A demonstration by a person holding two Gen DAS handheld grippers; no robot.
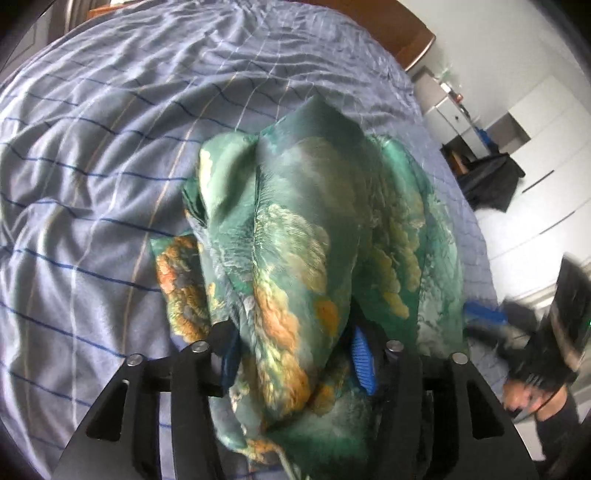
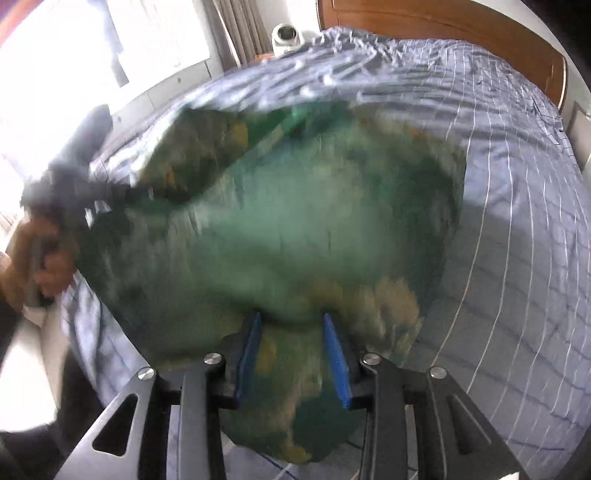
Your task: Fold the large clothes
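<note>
In the left wrist view we look down our left gripper (image 1: 295, 354) at a green garment (image 1: 314, 229) printed with orange and yellow feathery patches. It lies bunched in a heap on a bed cover (image 1: 110, 147) of pale blue with dark blue and white lines. A thick fold of the cloth runs between our two blue pads (image 1: 364, 363), which stand apart; the fabric bulges over them and hides most of the left pad, so we cannot tell whether they press on it. At the far right, blurred, we see our right gripper (image 1: 484, 317) near the garment's edge, with the hand (image 1: 524, 395) that holds it below. Beyond the bed stand a wooden headboard (image 1: 406, 33) and white cabinets (image 1: 535, 122).

In the right wrist view the picture is smeared. The same garment (image 2: 295, 221) spreads wide over the striped cover (image 2: 517, 240), one corner raised toward the upper left. Our right gripper (image 2: 291, 350) has its blue pads (image 2: 336, 354) apart, with a hump of the green cloth lying between them; whether they pinch it we cannot tell. At the left edge we see the left gripper (image 2: 74, 188), blurred, at the garment's corner, and the hand (image 2: 40, 254) around its handle. A headboard (image 2: 461, 33) and curtains (image 2: 240, 33) close the background.
</note>
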